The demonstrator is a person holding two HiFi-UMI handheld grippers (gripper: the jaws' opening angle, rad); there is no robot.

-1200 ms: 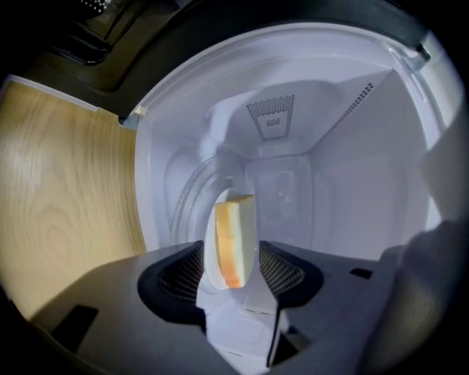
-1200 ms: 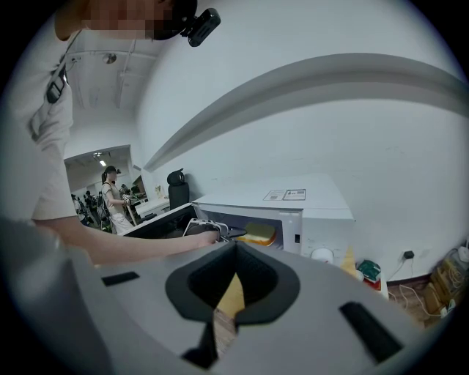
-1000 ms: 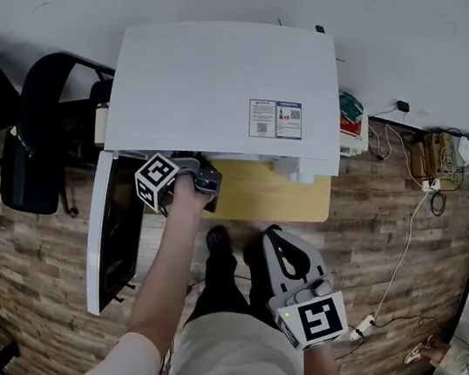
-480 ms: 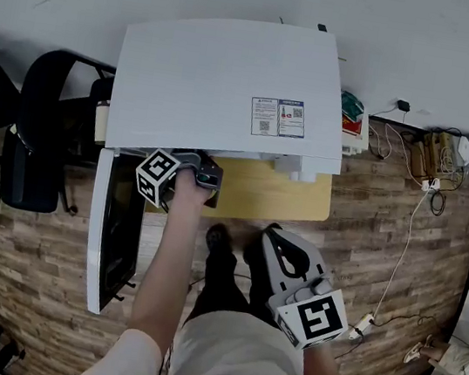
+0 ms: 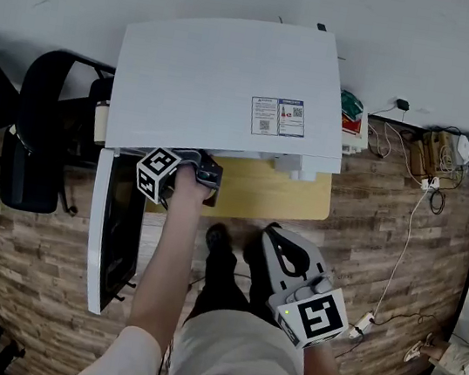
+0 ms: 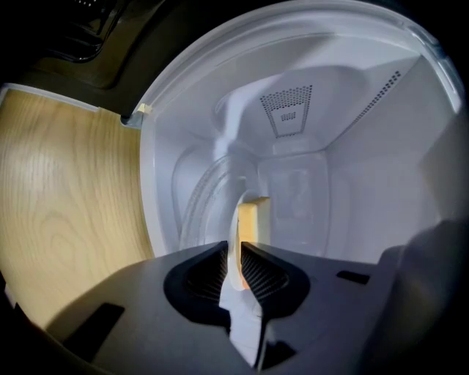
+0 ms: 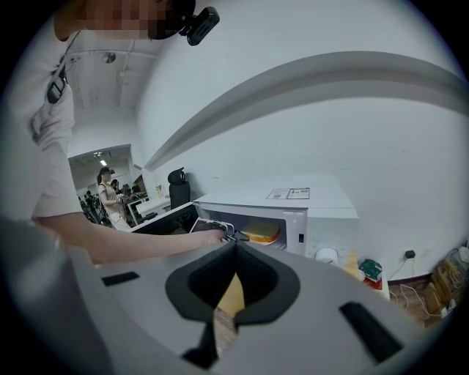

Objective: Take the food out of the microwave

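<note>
Well, the left tongs (image 6: 239,247) reach into the open microwave (image 5: 224,83), their jaws closing narrowly on the rim of the white plate (image 6: 235,225) that carries the yellow food (image 6: 254,220). The right tongs (image 7: 234,247) hang back from the surface (image 5: 269,192), pinched together and empty.

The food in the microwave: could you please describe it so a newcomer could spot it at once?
Find the white microwave on the wooden table, its door swung open. The food lies inside its cavity: a flat yellow slab with an orange edge, the only coloured thing among white walls.
</note>
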